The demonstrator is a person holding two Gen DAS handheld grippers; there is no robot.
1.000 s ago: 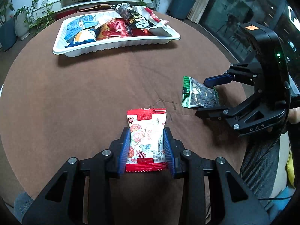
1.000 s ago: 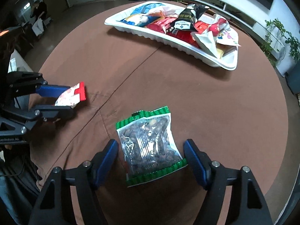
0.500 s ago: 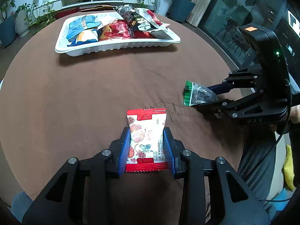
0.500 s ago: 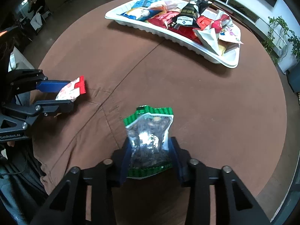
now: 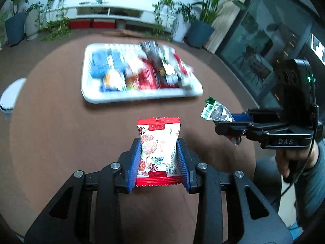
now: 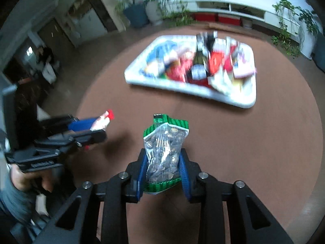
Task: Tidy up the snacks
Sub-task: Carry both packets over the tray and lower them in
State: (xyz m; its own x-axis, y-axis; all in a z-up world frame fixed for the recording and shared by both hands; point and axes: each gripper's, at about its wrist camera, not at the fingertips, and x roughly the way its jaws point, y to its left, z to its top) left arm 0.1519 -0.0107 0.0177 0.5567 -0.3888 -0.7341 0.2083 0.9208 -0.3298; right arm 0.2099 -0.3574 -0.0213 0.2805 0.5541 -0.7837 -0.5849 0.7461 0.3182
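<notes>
Two packets held clear of the table: left gripper [image 5: 159,158] clamped on the red packet [image 5: 158,149], right gripper [image 6: 162,168] closing on the green-edged packet [image 6: 163,152], the white tray [image 5: 142,97] straight ahead of both, roughly equally near.

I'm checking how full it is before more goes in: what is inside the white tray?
The white tray holds a loose heap of snack packets: blue ones at the left, red in the middle, a black one on top. Motion blur hides the labels, and whatever lies beneath the heap is covered.
</notes>
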